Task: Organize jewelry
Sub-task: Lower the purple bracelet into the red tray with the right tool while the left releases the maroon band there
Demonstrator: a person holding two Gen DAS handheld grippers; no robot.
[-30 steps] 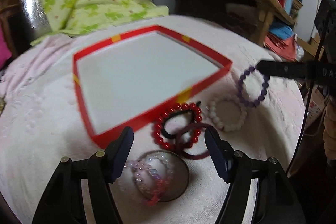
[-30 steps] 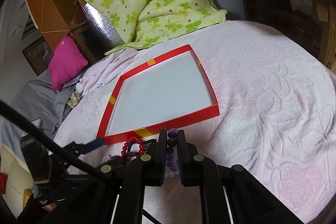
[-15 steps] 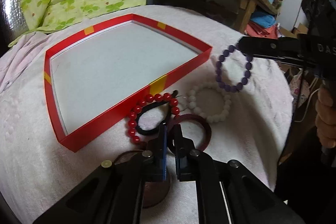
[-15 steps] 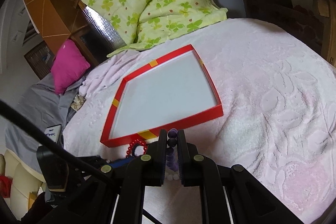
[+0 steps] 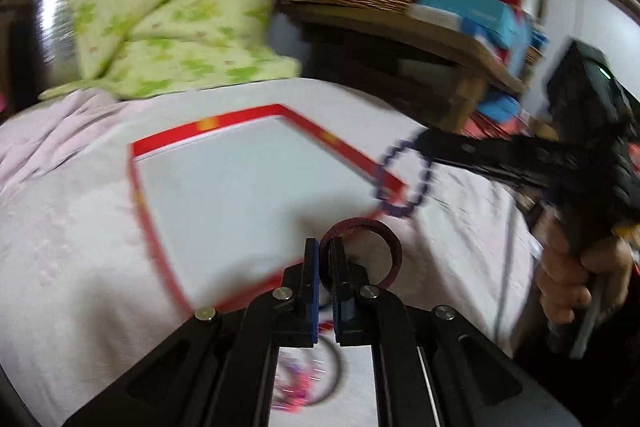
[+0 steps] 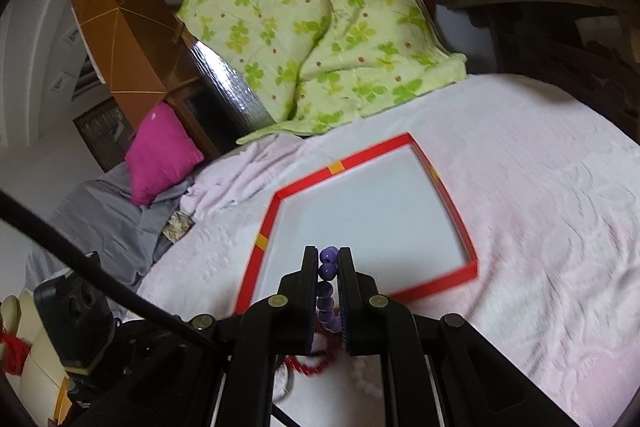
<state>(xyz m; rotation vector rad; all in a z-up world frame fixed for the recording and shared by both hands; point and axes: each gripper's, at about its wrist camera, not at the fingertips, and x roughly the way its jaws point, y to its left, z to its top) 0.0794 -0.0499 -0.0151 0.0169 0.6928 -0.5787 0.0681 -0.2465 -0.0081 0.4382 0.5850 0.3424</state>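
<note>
A dark maroon ring bracelet (image 5: pixel 382 255) is pinched in the left hand-held gripper (image 5: pixel 325 269) and a purple bead bracelet (image 6: pixel 328 281) is clamped by the right hand-held gripper (image 6: pixel 328 267), both held over the red-rimmed white tray (image 6: pixel 436 283).

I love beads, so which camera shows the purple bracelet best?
The left wrist view: the purple bracelet hangs as a whole loop from the right gripper. The right wrist view shows only a few beads between its fingers.

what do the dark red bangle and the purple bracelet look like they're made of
Dark red bangle: one continuous ring with a fine ribbed, matte surface, which suggests cord wrapped over a rigid hoop, though blur leaves that open. Purple bracelet: smooth round beads with small glossy highlights, so polished stone, glass or plastic; the pictures cannot say which.
</note>
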